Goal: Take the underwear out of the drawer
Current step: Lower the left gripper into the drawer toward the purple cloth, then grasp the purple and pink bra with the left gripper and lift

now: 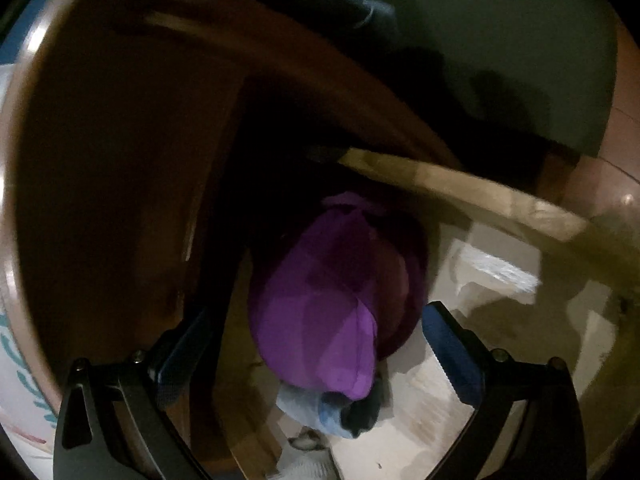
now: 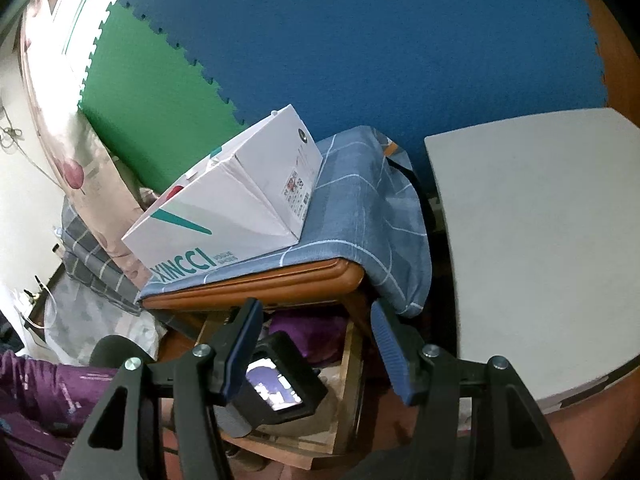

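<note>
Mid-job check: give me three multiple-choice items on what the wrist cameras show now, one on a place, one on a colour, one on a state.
1. Where does the white XINCCI cardboard box rest?
A. On the blue checked cloth covering the wooden cabinet top
B. Inside the drawer
C. On the grey board

2. What colour is the bundled garment in the open wooden drawer?
A. Yellow
B. Purple
C. Red

3. How is the left gripper?
A. Shut on the garment
B. Shut, empty
C. Open, fingers either side of the garment

A: the box sits on the cloth.
B: the fabric is plainly purple.
C: the blue pads stand wide apart.
</note>
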`<state>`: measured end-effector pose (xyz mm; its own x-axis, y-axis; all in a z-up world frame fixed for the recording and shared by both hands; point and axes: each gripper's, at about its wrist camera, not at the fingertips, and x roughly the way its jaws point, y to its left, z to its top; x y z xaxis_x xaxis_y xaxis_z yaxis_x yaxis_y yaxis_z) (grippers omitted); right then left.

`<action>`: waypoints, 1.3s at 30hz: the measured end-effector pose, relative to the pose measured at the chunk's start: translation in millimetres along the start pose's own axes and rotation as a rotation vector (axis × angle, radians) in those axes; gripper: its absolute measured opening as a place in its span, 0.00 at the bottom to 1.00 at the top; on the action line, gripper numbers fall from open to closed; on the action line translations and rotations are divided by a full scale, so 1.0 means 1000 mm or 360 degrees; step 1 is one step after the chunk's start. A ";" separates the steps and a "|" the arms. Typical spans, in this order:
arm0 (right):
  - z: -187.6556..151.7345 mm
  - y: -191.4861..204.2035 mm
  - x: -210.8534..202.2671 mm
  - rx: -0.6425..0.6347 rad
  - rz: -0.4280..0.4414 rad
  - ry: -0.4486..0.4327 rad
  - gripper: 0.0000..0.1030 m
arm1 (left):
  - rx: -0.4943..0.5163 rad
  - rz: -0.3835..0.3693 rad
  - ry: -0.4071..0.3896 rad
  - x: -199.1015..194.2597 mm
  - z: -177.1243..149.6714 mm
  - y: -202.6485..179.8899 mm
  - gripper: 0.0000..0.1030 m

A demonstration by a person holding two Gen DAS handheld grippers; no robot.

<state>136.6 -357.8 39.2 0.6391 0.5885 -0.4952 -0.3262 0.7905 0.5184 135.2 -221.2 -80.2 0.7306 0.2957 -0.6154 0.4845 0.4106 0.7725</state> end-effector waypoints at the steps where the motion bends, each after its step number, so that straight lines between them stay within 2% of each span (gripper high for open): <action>1: 0.000 -0.001 0.000 0.0009 0.0003 -0.0001 0.56 | -0.0023 -0.0044 0.0021 0.004 0.000 0.003 0.90; 2: 0.000 -0.002 0.000 0.0015 0.0009 0.0000 0.56 | -0.0048 -0.0091 0.0027 0.008 -0.001 0.007 0.73; 6: 0.000 -0.003 0.003 0.0022 0.0015 0.0018 0.56 | -0.0173 -0.0151 0.0039 0.018 -0.006 0.026 0.52; 9: 0.000 -0.004 0.005 0.0020 0.0010 0.0032 0.56 | -0.0215 -0.0201 0.0029 0.021 -0.012 0.035 0.47; 13: 0.000 -0.007 0.005 0.0039 0.0011 0.0032 0.56 | -0.0085 -0.0100 -0.0112 0.003 -0.020 0.028 0.29; 16: 0.000 -0.009 0.004 0.0059 0.0012 0.0027 0.56 | -0.0021 -0.0077 -0.0166 -0.009 -0.024 0.023 0.19; 27: 0.000 -0.012 0.005 0.0081 0.0010 0.0022 0.56 | -0.0162 -0.0104 -0.0400 -0.079 -0.035 0.055 0.16; 39: 0.000 -0.014 0.006 0.0092 0.0002 0.0025 0.56 | -0.0385 -0.0172 -0.0511 -0.123 -0.054 0.108 0.15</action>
<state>145.3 -365.2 29.2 0.6277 0.5926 -0.5048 -0.2862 0.7787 0.5583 72.0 -166.8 70.7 0.8131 -0.0284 -0.5815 0.4677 0.6266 0.6234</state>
